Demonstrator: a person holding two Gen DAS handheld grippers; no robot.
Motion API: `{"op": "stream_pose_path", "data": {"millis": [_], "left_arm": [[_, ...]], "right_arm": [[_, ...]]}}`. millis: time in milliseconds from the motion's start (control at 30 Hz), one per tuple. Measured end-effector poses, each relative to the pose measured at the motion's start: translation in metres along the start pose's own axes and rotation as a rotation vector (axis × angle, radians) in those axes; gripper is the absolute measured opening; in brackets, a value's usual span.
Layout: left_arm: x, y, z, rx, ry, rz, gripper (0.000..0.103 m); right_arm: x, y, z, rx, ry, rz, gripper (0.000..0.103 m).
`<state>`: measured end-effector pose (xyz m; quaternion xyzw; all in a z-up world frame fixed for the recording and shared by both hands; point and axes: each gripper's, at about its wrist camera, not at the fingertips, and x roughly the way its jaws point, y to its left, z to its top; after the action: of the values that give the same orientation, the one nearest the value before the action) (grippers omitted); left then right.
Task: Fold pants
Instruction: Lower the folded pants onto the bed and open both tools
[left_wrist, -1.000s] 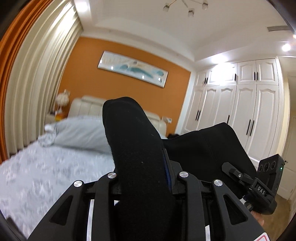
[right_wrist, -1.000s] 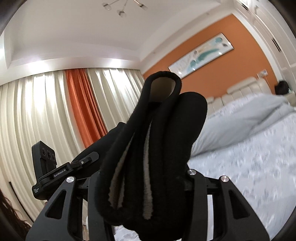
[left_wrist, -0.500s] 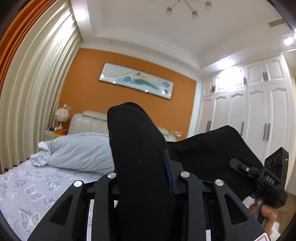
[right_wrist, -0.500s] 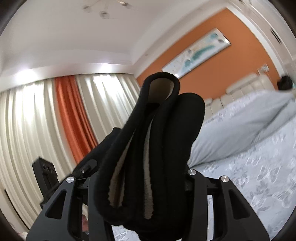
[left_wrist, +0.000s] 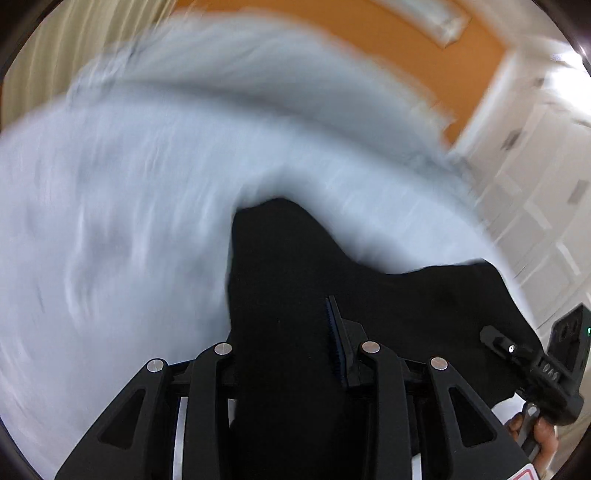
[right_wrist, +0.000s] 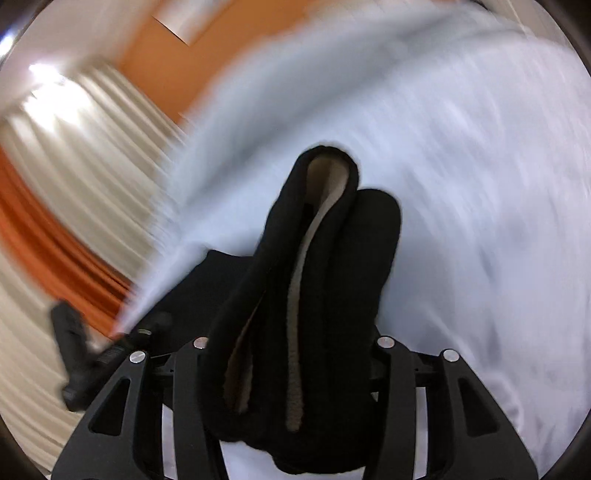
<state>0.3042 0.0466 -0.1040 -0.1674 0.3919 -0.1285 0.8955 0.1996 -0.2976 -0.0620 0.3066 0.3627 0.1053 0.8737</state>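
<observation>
The black pants (left_wrist: 288, 251) with a pale fleece lining (right_wrist: 295, 295) are bunched between the fingers of both grippers. In the left wrist view my left gripper (left_wrist: 284, 306) has the fabric filling its jaws, which are opening; one blue ridged pad (left_wrist: 334, 332) shows beside the cloth. In the right wrist view my right gripper (right_wrist: 295, 317) holds a thick upright fold of the pants (right_wrist: 369, 240); its jaws are opening too and its fingertips are hidden by the cloth. Both point down at the bed. The pants span from one gripper to the other.
The pale grey bed cover (left_wrist: 110, 221) fills most of both views, strongly blurred. An orange wall (left_wrist: 369, 40) and white wardrobe doors (left_wrist: 535, 184) stand behind it. Curtains (right_wrist: 74, 155) hang at the left. A hand (left_wrist: 539, 432) holds the right gripper (left_wrist: 535, 354).
Both grippers have swung sharply down from facing the ceiling and walls to facing the bed. The pants came down with them. The fingers stand a little wider apart than before.
</observation>
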Motion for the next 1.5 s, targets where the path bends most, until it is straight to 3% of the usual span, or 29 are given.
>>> {"op": "stream_pose_path", "data": {"millis": [33, 100, 167, 200, 233, 267, 400, 467, 500, 533, 600, 733, 833, 867, 900, 967, 1000, 1033, 1067, 1133, 1200, 1267, 1300, 1333, 1367, 1400, 1500], "left_arm": [[-0.015, 0.010, -0.010, -0.031, -0.077, -0.027, 0.050], [-0.039, 0.015, -0.009, -0.043, -0.119, -0.011, 0.049], [-0.069, 0.013, -0.005, -0.014, -0.189, 0.042, 0.048], [-0.077, 0.011, 0.000, 0.005, -0.199, 0.076, 0.056], [-0.079, 0.009, 0.005, 0.012, -0.187, 0.099, 0.071], [-0.075, 0.010, 0.010, 0.007, -0.135, 0.104, 0.074], [-0.035, 0.018, 0.007, -0.063, 0.057, 0.026, 0.074], [-0.018, 0.020, -0.001, -0.119, 0.101, -0.022, 0.063], [-0.012, 0.023, -0.005, -0.160, 0.111, -0.081, 0.039], [-0.012, 0.025, -0.004, -0.205, 0.116, -0.128, 0.027], [-0.028, 0.018, 0.000, -0.227, 0.108, -0.129, 0.020], [-0.078, 0.008, -0.010, -0.202, 0.113, -0.163, 0.022], [-0.078, 0.007, -0.031, -0.131, 0.162, -0.053, 0.035], [-0.069, 0.009, -0.043, -0.103, 0.202, 0.006, 0.038], [-0.071, 0.011, -0.048, -0.110, 0.187, 0.001, 0.041], [-0.100, 0.009, -0.048, -0.103, 0.109, 0.028, 0.039], [-0.118, 0.006, -0.045, -0.093, 0.060, 0.038, 0.035], [-0.137, 0.002, -0.040, -0.087, -0.005, 0.030, 0.038], [-0.156, -0.008, -0.032, -0.064, -0.075, 0.020, 0.041], [-0.165, -0.029, -0.017, -0.017, -0.110, 0.017, 0.054], [-0.151, -0.056, -0.002, 0.026, -0.114, 0.011, 0.057], [-0.115, -0.070, 0.007, 0.071, -0.081, 0.075, 0.060], [-0.091, -0.072, 0.007, 0.091, -0.051, 0.125, 0.060], [-0.064, -0.068, 0.008, 0.108, -0.003, 0.171, 0.060], [-0.032, -0.057, 0.004, 0.114, 0.056, 0.253, 0.060], [-0.009, -0.042, -0.001, 0.098, 0.093, 0.312, 0.064], [-0.009, -0.014, -0.001, -0.043, 0.072, 0.225, 0.072]], "right_arm": [[-0.012, -0.005, 0.000, 0.035, -0.030, 0.041, 0.054], [-0.035, -0.001, 0.002, 0.024, -0.068, 0.006, 0.055], [-0.046, 0.005, 0.001, -0.013, -0.081, -0.019, 0.057], [-0.045, 0.006, 0.002, -0.013, -0.065, -0.029, 0.064], [-0.041, 0.005, 0.004, -0.004, -0.042, -0.031, 0.069], [-0.036, 0.003, 0.005, 0.012, -0.019, -0.030, 0.074], [-0.019, 0.005, -0.013, 0.064, 0.056, 0.006, 0.075], [-0.015, 0.012, -0.017, 0.021, 0.037, -0.021, 0.057], [-0.017, 0.016, -0.015, 0.025, 0.042, 0.001, 0.043], [-0.024, 0.020, -0.013, 0.034, 0.033, 0.015, 0.039], [-0.041, 0.032, -0.010, 0.014, 0.021, 0.046, 0.036], [-0.083, 0.046, -0.027, -0.038, 0.028, 0.073, 0.041], [-0.068, 0.016, -0.055, 0.004, 0.154, -0.047, 0.060], [-0.072, 0.004, -0.062, 0.044, 0.147, -0.023, 0.059], [-0.089, -0.002, -0.064, 0.091, 0.105, 0.009, 0.059], [-0.124, 0.003, -0.061, 0.104, 0.012, -0.052, 0.060], [-0.147, 0.017, -0.057, 0.055, -0.075, -0.068, 0.055], [-0.156, 0.031, -0.052, 0.002, -0.102, -0.064, 0.050], [-0.159, 0.048, -0.046, -0.052, -0.107, -0.056, 0.047], [-0.147, 0.087, -0.031, -0.164, -0.091, -0.035, 0.028], [-0.117, 0.114, -0.018, -0.247, -0.052, -0.034, 0.018], [-0.078, 0.112, -0.005, -0.276, -0.025, -0.092, 0.016], [-0.058, 0.103, -0.002, -0.282, -0.007, -0.155, 0.016], [-0.031, 0.082, 0.003, -0.259, 0.050, -0.234, 0.010], [-0.010, 0.049, 0.006, -0.187, 0.097, -0.259, 0.000], [-0.014, 0.033, 0.009, -0.111, 0.063, -0.187, 0.000], [-0.045, 0.046, 0.015, -0.087, -0.019, -0.204, 0.002]]}}
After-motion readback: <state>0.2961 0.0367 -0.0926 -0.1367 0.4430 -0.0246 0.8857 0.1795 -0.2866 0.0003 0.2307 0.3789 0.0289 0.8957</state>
